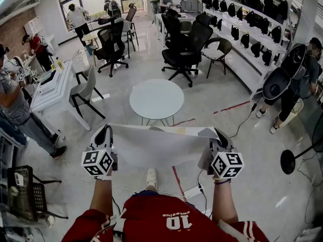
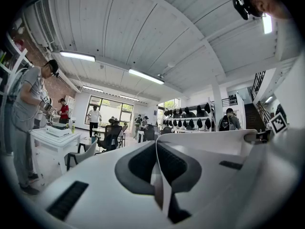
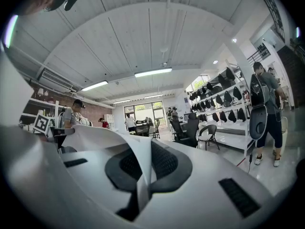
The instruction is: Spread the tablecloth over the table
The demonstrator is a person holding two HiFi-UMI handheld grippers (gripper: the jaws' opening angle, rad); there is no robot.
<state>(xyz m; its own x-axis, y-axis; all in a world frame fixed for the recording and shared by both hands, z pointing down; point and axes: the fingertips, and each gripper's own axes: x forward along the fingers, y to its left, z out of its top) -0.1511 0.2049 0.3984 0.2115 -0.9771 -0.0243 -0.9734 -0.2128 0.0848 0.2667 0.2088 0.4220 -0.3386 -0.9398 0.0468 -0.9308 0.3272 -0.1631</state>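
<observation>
Round table [image 1: 156, 99]: leg bottoms hidden behind the held tablecloth [image 1: 161, 146].
Person at left [image 1: 10, 97]: cut off by picture's edge.

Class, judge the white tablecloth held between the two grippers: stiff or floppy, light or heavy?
Probably floppy: the tablecloth hangs limp, its corners folded, between the left gripper and right gripper. Likely light, since two thin pinched edges carry it whole. Pushed, it would likely crumple.
</observation>
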